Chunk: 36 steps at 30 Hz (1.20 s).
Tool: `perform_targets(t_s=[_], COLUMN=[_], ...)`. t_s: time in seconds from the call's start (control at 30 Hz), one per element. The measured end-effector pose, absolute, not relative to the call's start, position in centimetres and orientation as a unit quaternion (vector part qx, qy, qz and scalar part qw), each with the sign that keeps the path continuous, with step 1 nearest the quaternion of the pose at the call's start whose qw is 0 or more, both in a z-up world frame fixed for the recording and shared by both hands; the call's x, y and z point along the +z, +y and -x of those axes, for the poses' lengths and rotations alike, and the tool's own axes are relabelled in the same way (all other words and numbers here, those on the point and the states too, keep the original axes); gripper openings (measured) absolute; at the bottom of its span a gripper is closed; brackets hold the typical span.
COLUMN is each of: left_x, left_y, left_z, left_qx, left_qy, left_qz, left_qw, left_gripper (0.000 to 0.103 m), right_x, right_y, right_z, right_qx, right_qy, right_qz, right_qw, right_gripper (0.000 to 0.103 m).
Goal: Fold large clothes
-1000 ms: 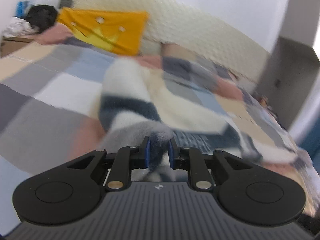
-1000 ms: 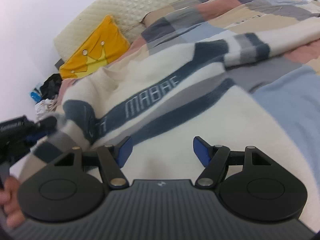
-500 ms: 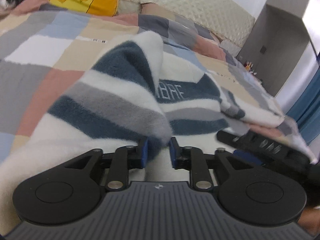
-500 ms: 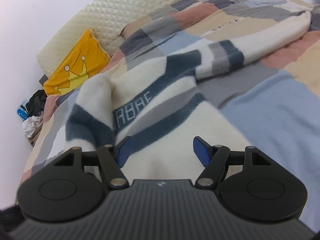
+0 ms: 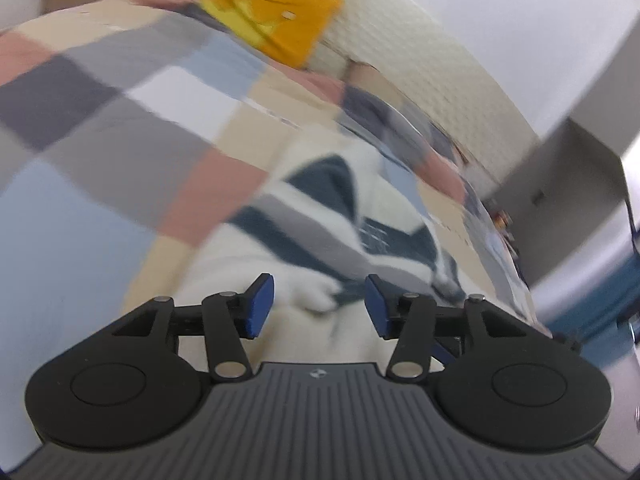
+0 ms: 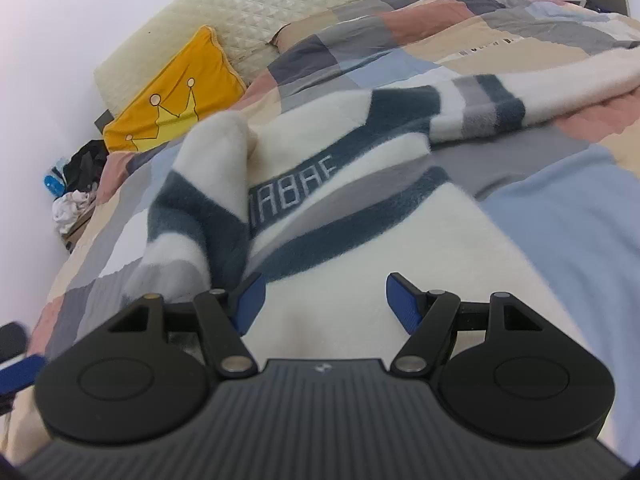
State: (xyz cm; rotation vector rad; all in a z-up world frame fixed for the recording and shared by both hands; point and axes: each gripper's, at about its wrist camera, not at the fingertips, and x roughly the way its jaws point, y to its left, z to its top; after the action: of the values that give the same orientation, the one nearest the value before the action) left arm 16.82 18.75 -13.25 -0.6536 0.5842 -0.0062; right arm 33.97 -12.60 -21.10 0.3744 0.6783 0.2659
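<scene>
A: Bed first. Patchwork quilt [image 6: 552, 208] fills both views, grey, pink, blue and beige squares. Quilted cream headboard [image 6: 280, 4] runs along the far edge, 11 to 1 o'clock in the right wrist view.

B: And the garment?

A: Cream fleece sweater [image 6: 360, 272] with navy and grey stripes, lying flat on the quilt, dead centre in the right wrist view. Lettered navy band across the chest. One sleeve [image 6: 520, 92] stretches out to 2 o'clock. The other sleeve [image 6: 200, 200] is folded over the body, at 10 o'clock from centre, cuff end down near the left finger of the right gripper.

B: Left wrist view?

A: Blurred (motion smear). Same sweater [image 5: 332, 224] at centre, the folded sleeve on top.

B: Pillow?

A: Yellow pillow [image 6: 172, 96] with a crown print, propped against the headboard at 10 o'clock. Pile of dark and white clothes [image 6: 76, 184] off the bed edge at 9 o'clock.

B: Jaws?

A: Left gripper [image 5: 316, 306]: jaws opening, pads clear of the fabric; a cream fold of the sweater sits between them, untouched on either side. Right gripper [image 6: 322, 302]: jaws spread wide, nothing clamped, hovering over the cream lower body of the sweater.

B: See one gripper from the other?

A: A blue pad and black finger at 8 o'clock in the right wrist view; too cropped to say more.
</scene>
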Motion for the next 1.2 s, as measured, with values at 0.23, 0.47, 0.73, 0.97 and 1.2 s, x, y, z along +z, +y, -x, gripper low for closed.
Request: perform_targets(t_s=[0.23,0.47,0.73,0.97,1.2], left_x=[-14.6,-15.7,-16.8,-18.7,-17.8], left_y=[21.7,22.0,19.5,21.0,23.3], left_z=[-12.6,-12.0,-13.6,-14.5,-14.4], left_qx=[0.098,0.083,0.129,0.192,0.225], left_qy=[0.299,0.314,0.342,0.363,0.340], left_qz=[0.351,0.380,0.294,0.303,0.304], left_qw=[0.882,0.866,0.883,0.860,0.861], left_gripper=[0.058,0.058,0.057,0.032,0.016], right_x=[-20.7,-20.4,-20.4,-20.6,-20.8], right_y=[-12.2,-12.4,-12.3,-11.7,-11.5], right_z=[-32.2,-30.7,-30.3,-30.4,-30.3], right_qx=[0.145,0.151,0.154,0.162,0.167], right_qy=[0.333,0.338,0.345,0.349,0.354], right_qz=[-0.174,-0.170,-0.165,-0.152,-0.146], right_qw=[0.915,0.913,0.911,0.910,0.909], right_gripper=[0.070,0.070,0.070,0.070,0.070])
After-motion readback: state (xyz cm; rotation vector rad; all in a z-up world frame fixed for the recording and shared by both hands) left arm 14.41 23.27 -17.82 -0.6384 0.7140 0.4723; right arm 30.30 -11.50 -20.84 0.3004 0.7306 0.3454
